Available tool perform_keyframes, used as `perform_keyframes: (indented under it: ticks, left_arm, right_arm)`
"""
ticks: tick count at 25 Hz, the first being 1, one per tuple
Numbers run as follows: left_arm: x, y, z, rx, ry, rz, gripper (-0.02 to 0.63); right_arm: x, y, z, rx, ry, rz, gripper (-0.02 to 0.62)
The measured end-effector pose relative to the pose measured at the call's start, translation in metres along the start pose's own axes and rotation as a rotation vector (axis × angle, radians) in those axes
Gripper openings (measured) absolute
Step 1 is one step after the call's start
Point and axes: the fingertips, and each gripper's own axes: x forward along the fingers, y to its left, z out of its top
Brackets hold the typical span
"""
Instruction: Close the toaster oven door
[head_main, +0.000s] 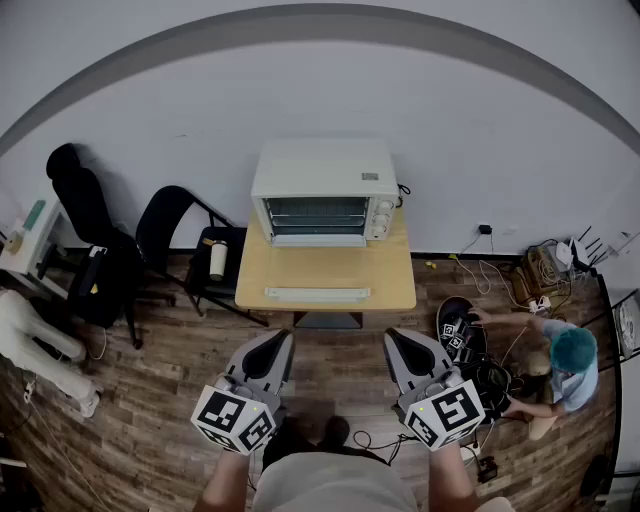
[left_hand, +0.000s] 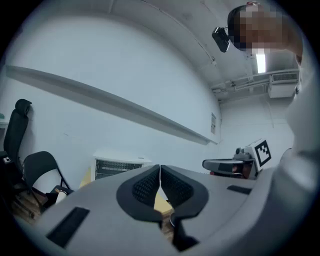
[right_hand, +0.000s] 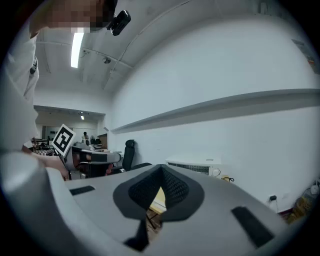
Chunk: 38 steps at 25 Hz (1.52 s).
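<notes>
White toaster oven (head_main: 325, 195) stands with its door (head_main: 317, 294) seemingly folded down; left gripper (head_main: 283, 341) and right gripper (head_main: 395, 339), both closed on nothing, hang well apart from it, so the approach should come next

The toaster oven (head_main: 323, 193) sits at the back of the table (head_main: 398, 285), against the wall (head_main: 450, 130). A long narrow piece (head_main: 317, 294) lies along the table's front edge. Just left of the table stands a chair (head_main: 172, 225) with a bottle (head_main: 217, 260) on its seat, and a taller chair (head_main: 85, 225) stands further left. On the floor (head_main: 150, 400) to the right of the table, a person (head_main: 568, 368) crouches among cables (head_main: 500, 280). The left tongs (head_main: 283, 341) and right tongs (head_main: 393, 340) hang side by side before the table, clear of it.
</notes>
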Motion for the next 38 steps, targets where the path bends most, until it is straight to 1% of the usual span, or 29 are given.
perform_keyframes:
  ticks: [7,12,17,27,34,38]
  left_arm:
    - [-0.008,0.0,0.001,0.002,0.004,0.005,0.011]
    - [-0.011,-0.002,0.0,0.005,0.008,0.015,0.011]
    - [-0.015,-0.007,-0.009,0.004,0.018,0.019,0.011]
    - [-0.017,-0.019,-0.021,0.01,0.035,0.028,0.011]
    - [-0.02,-0.017,-0.029,-0.004,0.051,0.046,0.011]
    - [-0.019,-0.016,-0.032,0.003,0.064,0.037,0.011]
  right_arm:
    - [-0.005,0.008,0.004,-0.004,-0.006,0.004,-0.002]
    - [-0.007,0.009,0.001,0.031,-0.015,0.014,-0.002]
    - [-0.012,0.019,-0.009,-0.016,-0.002,0.021,-0.002]
    - [-0.025,0.02,-0.022,0.004,0.003,0.035,-0.002]
    - [-0.027,0.018,-0.027,0.033,0.002,0.029,-0.002]
    - [-0.02,0.02,-0.032,0.033,0.01,0.034,-0.002]
